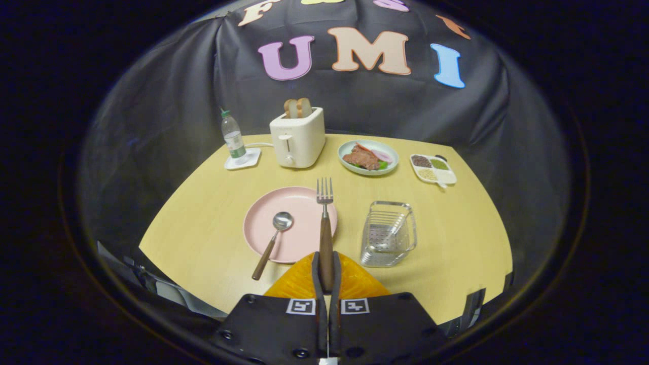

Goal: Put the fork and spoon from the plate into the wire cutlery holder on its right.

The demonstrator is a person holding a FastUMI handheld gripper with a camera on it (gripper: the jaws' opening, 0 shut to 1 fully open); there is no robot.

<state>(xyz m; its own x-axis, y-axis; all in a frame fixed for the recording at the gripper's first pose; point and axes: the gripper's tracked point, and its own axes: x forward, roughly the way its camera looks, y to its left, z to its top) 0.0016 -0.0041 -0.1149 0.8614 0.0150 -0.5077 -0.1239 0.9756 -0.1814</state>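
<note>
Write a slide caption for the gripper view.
Gripper shut on fork above pink plate; spoon remains, wire holder empty.

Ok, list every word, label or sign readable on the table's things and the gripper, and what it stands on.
Water bottle: label too small and blurred to read.
Gripper, shut on the fork by its handle: two square black-and-white markers, patterns, no words.
Toaster, wire cutlery holder: no text seen.

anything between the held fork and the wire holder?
No. In the gripper view the tongs are shut on the fork; only bare table separates it from the wire holder.
</note>
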